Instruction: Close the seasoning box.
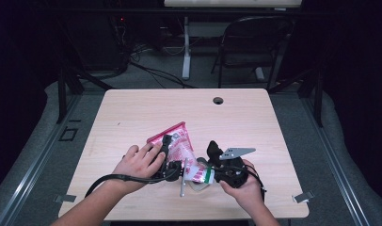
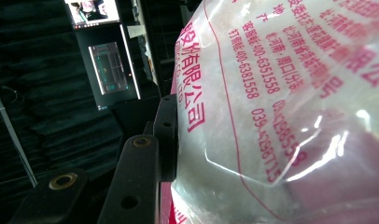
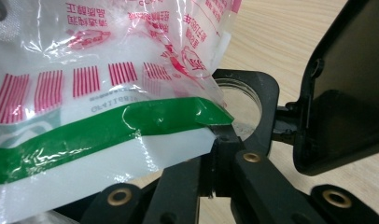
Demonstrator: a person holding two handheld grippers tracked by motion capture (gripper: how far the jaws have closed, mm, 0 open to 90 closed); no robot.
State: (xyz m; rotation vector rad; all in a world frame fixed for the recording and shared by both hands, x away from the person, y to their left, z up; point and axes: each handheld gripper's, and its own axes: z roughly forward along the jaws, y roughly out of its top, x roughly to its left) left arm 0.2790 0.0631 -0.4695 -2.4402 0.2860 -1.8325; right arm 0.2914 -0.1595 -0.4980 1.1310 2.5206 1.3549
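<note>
A clear plastic bag (image 1: 179,141) with pink print and a green band is held up over the front of the wooden table (image 1: 255,122), stretched between both grippers. My left gripper (image 1: 167,149) grips its upper pink part; in the left gripper view one black finger (image 2: 165,130) presses flat against the bag (image 2: 281,102), and the other is hidden behind it. My right gripper (image 1: 209,173) holds the lower end. In the right gripper view its jaws (image 3: 220,135) are pinched shut on the bag's corner, right at the green band (image 3: 145,121).
The tabletop has a round cable hole (image 1: 218,100) near its far edge. A folding chair (image 1: 250,42) and a white desk leg (image 1: 186,47) stand beyond the table. A black paddle-shaped part (image 3: 341,93) sits close to the right of my right jaws.
</note>
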